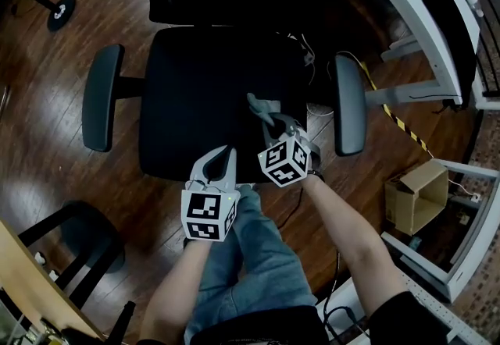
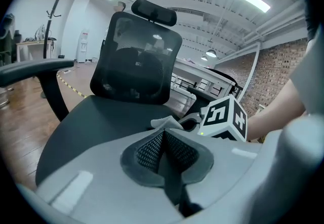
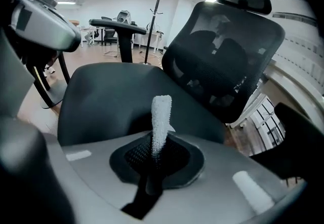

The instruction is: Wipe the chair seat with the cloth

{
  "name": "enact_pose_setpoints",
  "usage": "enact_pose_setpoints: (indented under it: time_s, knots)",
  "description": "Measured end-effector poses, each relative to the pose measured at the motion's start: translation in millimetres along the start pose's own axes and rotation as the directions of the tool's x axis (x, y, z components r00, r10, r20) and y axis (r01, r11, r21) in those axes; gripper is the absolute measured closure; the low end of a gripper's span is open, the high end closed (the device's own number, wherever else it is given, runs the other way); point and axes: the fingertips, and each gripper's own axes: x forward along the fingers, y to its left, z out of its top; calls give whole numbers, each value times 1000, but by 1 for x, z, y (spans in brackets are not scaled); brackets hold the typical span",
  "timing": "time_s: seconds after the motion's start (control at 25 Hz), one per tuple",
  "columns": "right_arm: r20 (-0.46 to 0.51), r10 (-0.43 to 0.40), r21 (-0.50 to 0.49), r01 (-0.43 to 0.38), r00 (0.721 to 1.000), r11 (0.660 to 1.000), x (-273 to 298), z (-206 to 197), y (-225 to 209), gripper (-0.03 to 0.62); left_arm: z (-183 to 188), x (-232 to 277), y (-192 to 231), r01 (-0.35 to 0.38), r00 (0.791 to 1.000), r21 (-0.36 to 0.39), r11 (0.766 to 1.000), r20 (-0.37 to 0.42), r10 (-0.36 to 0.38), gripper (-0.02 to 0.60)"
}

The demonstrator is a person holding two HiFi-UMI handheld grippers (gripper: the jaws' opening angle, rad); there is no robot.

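Cloth (image 3: 161, 116) pinched in right tool (image 1: 273, 123), sticking out past its tips over the office chair seat (image 1: 195, 94). Left tool (image 1: 221, 158) closed on nothing, just beside it, at seat's front edge.

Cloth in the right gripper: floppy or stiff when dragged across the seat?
The small pale textured cloth stands up unsupported from the right gripper, so it is probably light and thickish. Folded narrow, it likely bends once pressed on the black padded chair seat.
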Motion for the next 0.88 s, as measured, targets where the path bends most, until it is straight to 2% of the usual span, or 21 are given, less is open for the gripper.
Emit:
enact_pose_setpoints:
  time_s: [0.88]
  knots:
    - [87,59,76,-66,994,995,-85,-45,120,583,-51,-34,-45,41,999,20,999,-29,-41,577]
